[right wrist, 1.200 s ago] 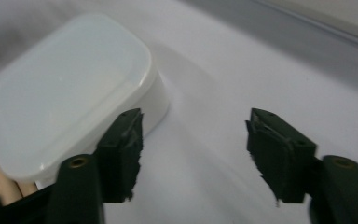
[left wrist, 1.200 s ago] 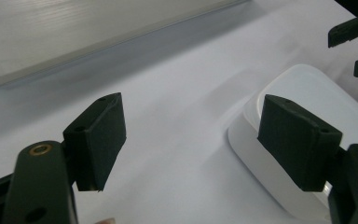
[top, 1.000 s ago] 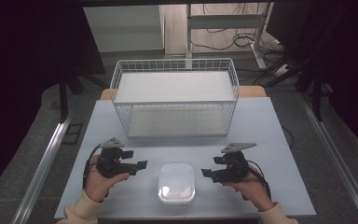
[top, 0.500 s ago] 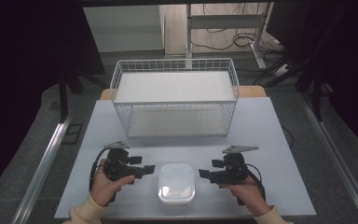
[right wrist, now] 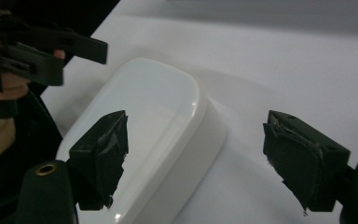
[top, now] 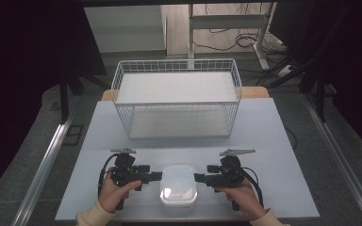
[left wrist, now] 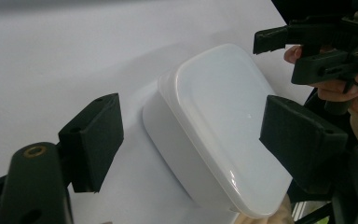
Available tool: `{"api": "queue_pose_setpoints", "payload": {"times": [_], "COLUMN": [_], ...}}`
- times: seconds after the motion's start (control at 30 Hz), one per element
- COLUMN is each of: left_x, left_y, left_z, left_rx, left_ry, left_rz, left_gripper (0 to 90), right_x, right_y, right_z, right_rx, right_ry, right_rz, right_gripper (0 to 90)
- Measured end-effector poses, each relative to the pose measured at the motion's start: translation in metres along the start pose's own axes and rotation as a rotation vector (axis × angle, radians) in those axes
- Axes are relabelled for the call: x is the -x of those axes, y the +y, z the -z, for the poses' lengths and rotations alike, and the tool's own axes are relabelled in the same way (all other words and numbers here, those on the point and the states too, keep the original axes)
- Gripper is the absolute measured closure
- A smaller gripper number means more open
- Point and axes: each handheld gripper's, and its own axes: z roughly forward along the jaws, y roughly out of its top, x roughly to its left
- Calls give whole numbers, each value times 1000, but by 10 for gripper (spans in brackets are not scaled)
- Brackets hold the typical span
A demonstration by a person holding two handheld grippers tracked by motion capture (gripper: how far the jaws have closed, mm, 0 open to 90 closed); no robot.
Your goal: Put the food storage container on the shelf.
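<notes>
Overhead, the lidded white container point(top: 178, 185) sits at the table's point(top: 273, 141) near edge between the left tool point(top: 154, 176) and right tool point(top: 199, 178), the approach step. Left gripper view: jaws spread around it. Right gripper view: likewise spread; closing in comes next.

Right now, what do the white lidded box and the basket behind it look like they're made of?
The lidded box looks like smooth, glossy white plastic: its lid carries bright glints and soft rounded corners. The basket looks like thin metal wire with a white coating, shown by its open grid walls; the coating type is unclear.
</notes>
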Motion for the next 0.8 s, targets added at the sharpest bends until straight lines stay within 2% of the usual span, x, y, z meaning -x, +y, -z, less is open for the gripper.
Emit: {"api": "queue_pose_setpoints", "payload": {"times": [0.2, 0.43, 0.67, 0.7, 0.8], "left_x": [-2, -8, -6, -7, -7], "left_y": [-3, -6, -11, -13, -14], "left_z": [-8, -13, -18, -20, -21], "left_rx": [-24, -24, -34, -30, -38], "left_ry": [-21, -41, -63, -78, -103], "left_rz": [37, 77, 92, 106, 117], "left_gripper": [202, 228, 360, 387, 437], "right_x": [-1, -2, -2, -2, -3], "right_y": [-2, -6, -10, -10, -11], "right_z": [-7, -14, -17, -16, -17], "right_rx": [-12, -42, -61, -61, -63], "right_ry": [20, 49, 60, 67, 77], "right_rz": [-38, -56, -97, -111, -127], "right_gripper": [257, 311, 411, 458, 503]}}
